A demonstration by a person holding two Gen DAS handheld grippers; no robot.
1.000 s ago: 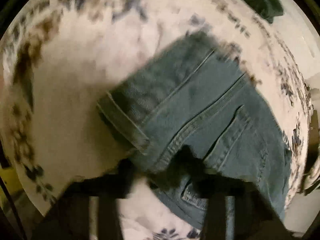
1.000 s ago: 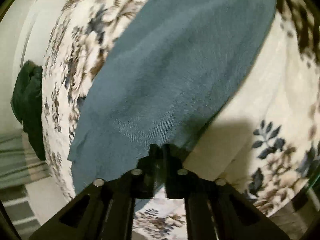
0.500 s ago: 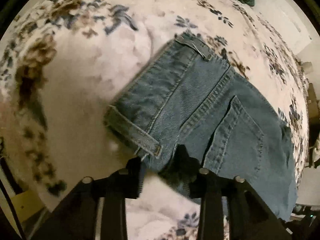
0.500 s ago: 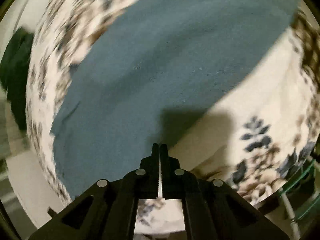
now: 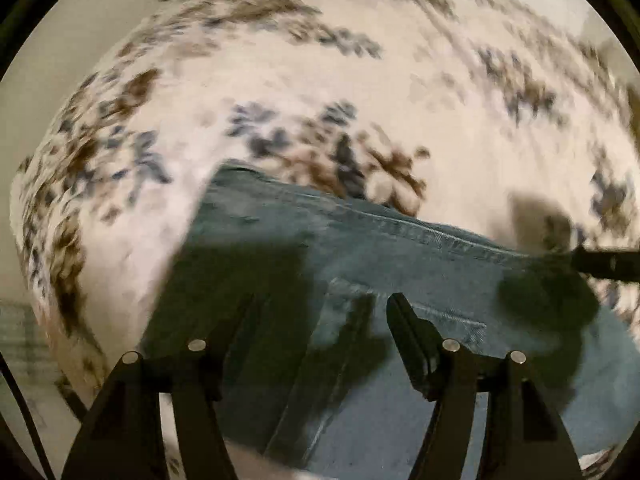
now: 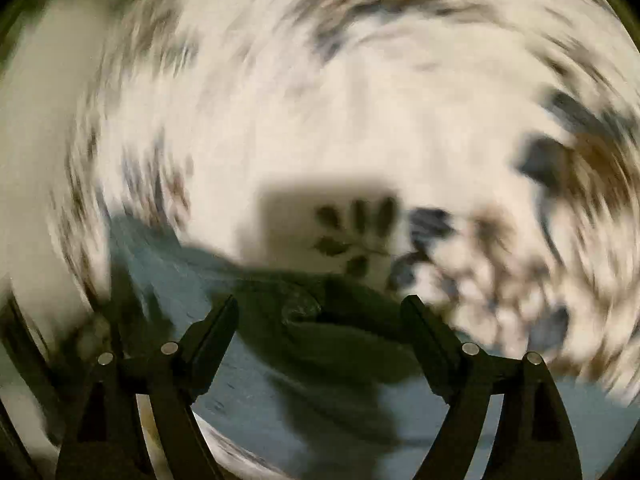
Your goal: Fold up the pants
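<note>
Left tool (image 5: 320, 300): jaws spread wide, nothing gripped; black, angular fingers with silver pivot pins are seen low in the left wrist view. Right tool (image 6: 320, 304): jaws likewise spread wide, nothing gripped.

Pants (image 5: 400, 256): blue-green denim, laid flat on the bed, directly under and ahead of the left tool. Twill weave and a double-stitched seam (image 5: 440, 236) are seen running left to right along the far edge. A second stitched edge (image 5: 440, 314), possibly a pocket, is seen just beyond the left tool's right finger. Far-left corner of the denim is squared off (image 5: 228, 172). Hard shadows of both fingers are cast across the cloth.

In the right wrist view the pants (image 6: 248, 388) are seen as a smooth, seamless blue-grey panel under the tool, reaching to the lower frame edge; detail is lost to heavy motion blur. A small round wrinkle or button (image 6: 300, 308) is seen between the fingers; which one cannot be told.

Bedspread (image 5: 360, 80): soft cream fabric with blue and brown floral print, slightly puckered. Much bare bedspread is left beyond the far edge of the denim and to its left. A dark rod-like part (image 5: 608, 264) is seen entering from the right edge at the seam line; possibly the other tool, not confirmed.
</note>
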